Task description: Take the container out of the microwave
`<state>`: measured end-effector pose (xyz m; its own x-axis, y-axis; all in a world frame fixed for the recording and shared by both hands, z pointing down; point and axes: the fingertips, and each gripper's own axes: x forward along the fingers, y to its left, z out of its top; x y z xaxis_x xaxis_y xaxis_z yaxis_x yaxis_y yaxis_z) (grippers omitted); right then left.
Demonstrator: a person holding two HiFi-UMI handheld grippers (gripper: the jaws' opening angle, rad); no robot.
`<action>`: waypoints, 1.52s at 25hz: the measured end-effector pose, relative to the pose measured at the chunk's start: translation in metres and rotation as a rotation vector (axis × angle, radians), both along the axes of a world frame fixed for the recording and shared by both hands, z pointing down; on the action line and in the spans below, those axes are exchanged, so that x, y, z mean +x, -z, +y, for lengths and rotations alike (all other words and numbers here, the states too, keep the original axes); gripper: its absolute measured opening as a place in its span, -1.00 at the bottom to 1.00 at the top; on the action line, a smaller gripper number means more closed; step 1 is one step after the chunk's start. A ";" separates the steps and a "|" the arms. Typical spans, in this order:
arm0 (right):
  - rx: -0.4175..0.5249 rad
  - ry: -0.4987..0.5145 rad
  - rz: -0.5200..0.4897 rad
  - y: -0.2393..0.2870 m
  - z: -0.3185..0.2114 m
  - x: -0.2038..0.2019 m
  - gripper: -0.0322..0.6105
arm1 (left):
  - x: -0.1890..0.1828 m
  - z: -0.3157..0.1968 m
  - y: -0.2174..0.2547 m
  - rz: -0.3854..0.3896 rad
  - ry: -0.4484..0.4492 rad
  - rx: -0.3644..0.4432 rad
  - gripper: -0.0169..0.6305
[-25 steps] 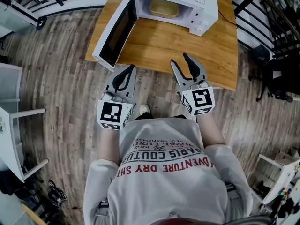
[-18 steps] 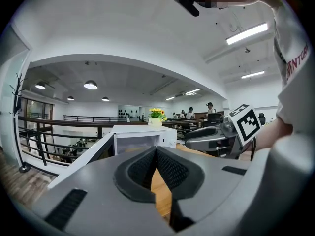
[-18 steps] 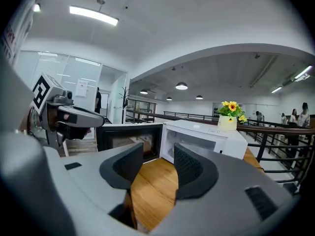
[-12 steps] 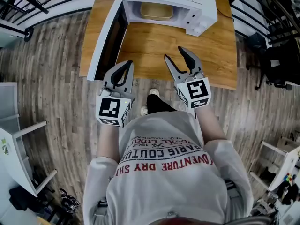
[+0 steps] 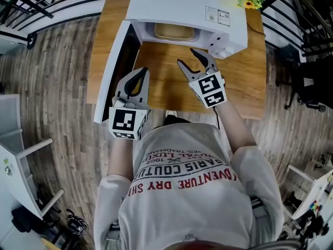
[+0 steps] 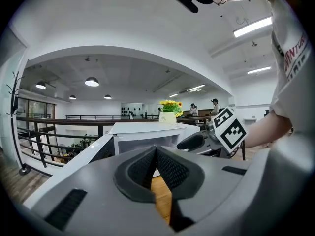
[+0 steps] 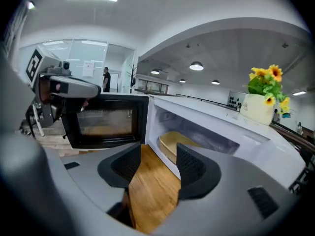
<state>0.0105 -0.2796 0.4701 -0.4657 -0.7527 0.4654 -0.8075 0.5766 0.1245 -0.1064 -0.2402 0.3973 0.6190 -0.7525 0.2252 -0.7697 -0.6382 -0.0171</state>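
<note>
Since the container [image 5: 174, 31] is a shallow, pale tan dish with rounded corners and, as far as I can see into it, nothing inside, I'd expect it to be light and fairly stiff. Its walls look smooth, so they could slip in a loose pinch. It sits on the floor of the microwave [image 5: 177, 4], just behind the open mouth, with the door [image 5: 115, 72] swung wide to the left. The near wall is the obvious place to take hold, one jaw inside the rim and one outside. The dish could then be slid out level over the sill onto the tabletop [image 5: 161, 82].

The right tongs [image 5: 187, 57] hang over the wood just short of the opening. Their jaws are spreading with only bare tabletop between them, and the dish is lined up beyond the right-hand one. The left tongs [image 5: 138, 78] are pressed together, empty, beside the door.

Against a second ago, both tongs have come forward from the tabletop's near edge. The right has gone further and tipped downward, and its jaws are wider. The dish has not moved.
</note>
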 end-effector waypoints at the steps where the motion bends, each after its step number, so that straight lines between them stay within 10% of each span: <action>1: -0.021 0.025 0.024 -0.008 -0.009 -0.002 -0.21 | 0.000 -0.006 -0.002 0.000 0.008 -0.004 -0.90; 14: -0.147 0.327 0.479 -0.092 -0.083 -0.027 -0.15 | -0.003 -0.039 -0.028 -0.020 0.074 -0.073 -0.90; 25: -0.249 0.467 0.661 -0.134 -0.097 -0.032 -0.17 | -0.004 -0.042 -0.037 -0.066 0.070 -0.085 -0.90; 31: -0.175 0.456 0.668 -0.129 -0.105 -0.032 -0.68 | -0.005 -0.039 -0.043 -0.082 0.063 -0.089 -0.90; 38: -0.166 0.456 0.651 -0.119 -0.096 -0.036 -0.78 | -0.008 -0.034 -0.041 -0.067 0.059 -0.082 -0.90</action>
<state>-0.0250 -0.3751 0.5892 -0.3074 -0.4514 0.8377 -0.2842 0.8837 0.3719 -0.1145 -0.2739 0.4385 0.5556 -0.7645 0.3268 -0.8049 -0.5931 -0.0188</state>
